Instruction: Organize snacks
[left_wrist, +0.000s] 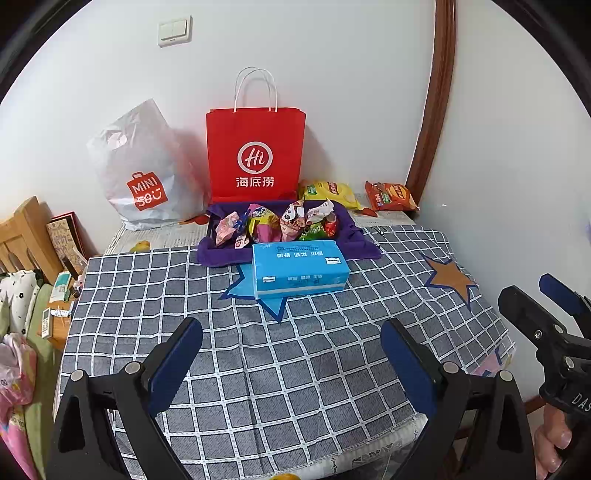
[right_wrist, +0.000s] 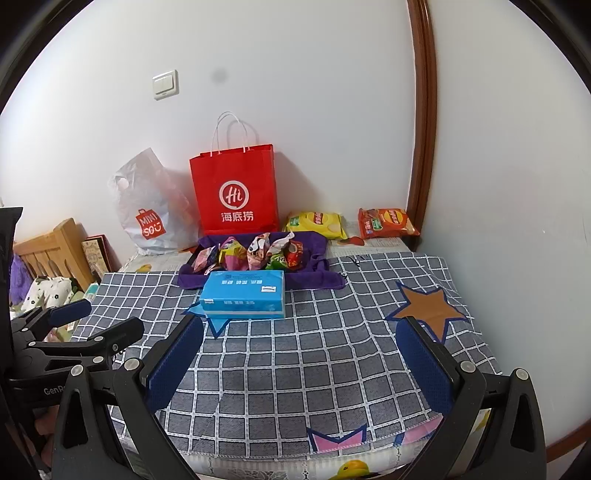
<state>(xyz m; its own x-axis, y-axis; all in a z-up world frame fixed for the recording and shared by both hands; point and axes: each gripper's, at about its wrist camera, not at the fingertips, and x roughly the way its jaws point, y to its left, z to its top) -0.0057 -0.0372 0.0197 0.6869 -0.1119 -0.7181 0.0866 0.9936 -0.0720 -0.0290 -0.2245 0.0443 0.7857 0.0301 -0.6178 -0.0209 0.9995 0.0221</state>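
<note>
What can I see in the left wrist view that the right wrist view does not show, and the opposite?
Only the left wrist view shows the white remote on the low stand at the left, and the right gripper entering from the right edge.

Only the right wrist view shows the pink star patch at the near edge of the cloth, and the left gripper from the side.

Both show the red paper bag, the blue tissue pack, the purple tray of snacks, the yellow chip bag and the orange chip bag.

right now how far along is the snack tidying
Done: several small wrapped snacks sit in the purple-lined tray. In hand: nothing; the left tool and right tool are both open and empty. Left: the yellow chip bag and orange chip bag lie outside the tray.
</note>
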